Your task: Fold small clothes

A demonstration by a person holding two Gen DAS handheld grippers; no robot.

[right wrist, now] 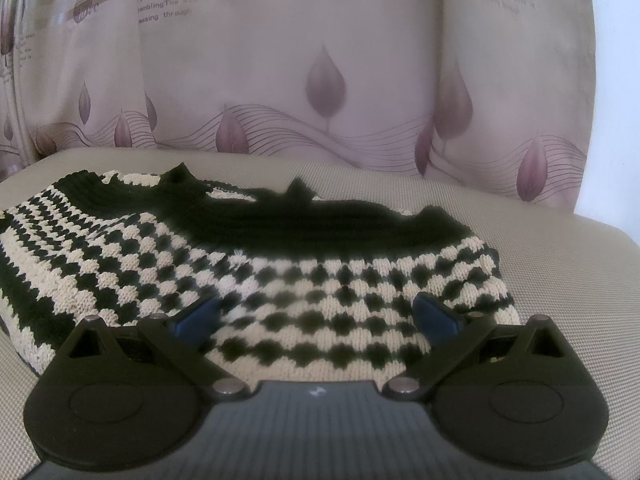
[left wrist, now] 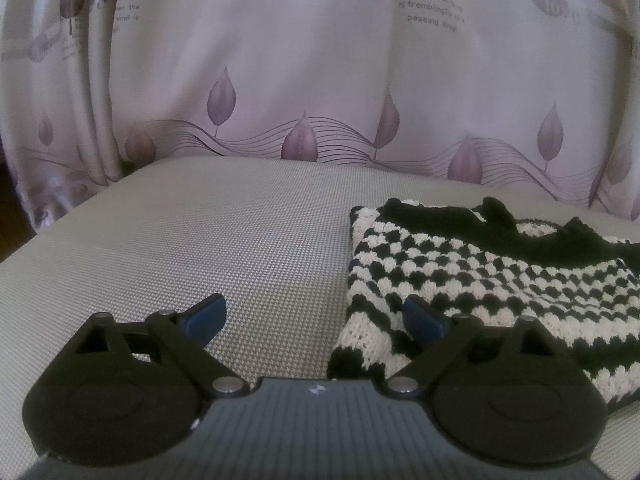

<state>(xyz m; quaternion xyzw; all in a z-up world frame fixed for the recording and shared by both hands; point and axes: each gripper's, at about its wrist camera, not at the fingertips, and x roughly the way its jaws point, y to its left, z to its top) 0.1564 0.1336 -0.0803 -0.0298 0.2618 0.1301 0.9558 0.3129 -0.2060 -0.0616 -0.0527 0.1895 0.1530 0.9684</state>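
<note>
Two matte black plastic grippers, left (left wrist: 315,316) and right (right wrist: 316,316): blue-tipped fingers (left wrist: 206,316), silver pivot screws, round black hubs, ribbed grey body with small white mark.

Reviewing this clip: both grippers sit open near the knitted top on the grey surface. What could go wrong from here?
1. The left gripper straddles the black-and-cream knitted top's left edge, one fingertip over it, the other over bare grey surface; closing may catch only a thin edge that slips.
2. The right gripper is over mid-panel, so it may bunch the loose knit.
3. The uneven black trim could fold crooked.
</note>
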